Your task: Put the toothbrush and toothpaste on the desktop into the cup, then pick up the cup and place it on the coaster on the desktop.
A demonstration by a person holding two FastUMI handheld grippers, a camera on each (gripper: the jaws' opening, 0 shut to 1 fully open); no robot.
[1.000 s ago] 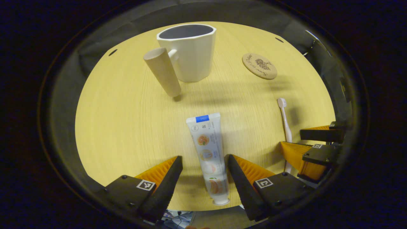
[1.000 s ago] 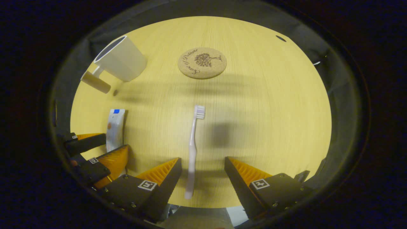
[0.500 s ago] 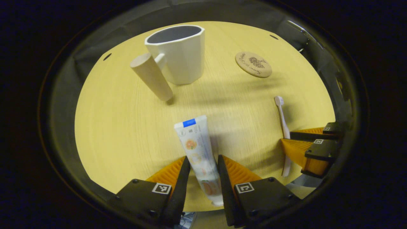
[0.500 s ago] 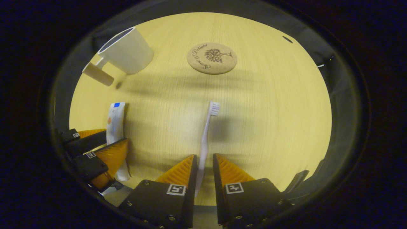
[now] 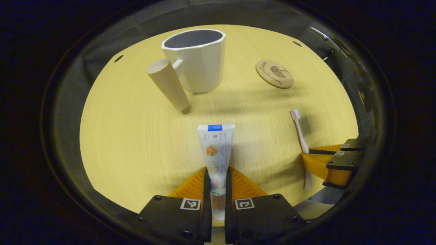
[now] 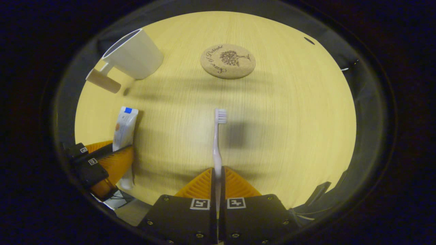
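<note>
I'm clamping the left gripper (image 5: 215, 183) jaws on the toothpaste (image 5: 216, 149) at frame bottom, right gripper (image 6: 217, 180) pinching the toothbrush (image 6: 217, 139). I'm lifting both straight (no twisting) toward the cup (image 5: 194, 61), upper centre.

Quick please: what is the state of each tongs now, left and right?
Left tongs: closed on the toothpaste.
Right tongs: closed on the toothbrush.
</note>
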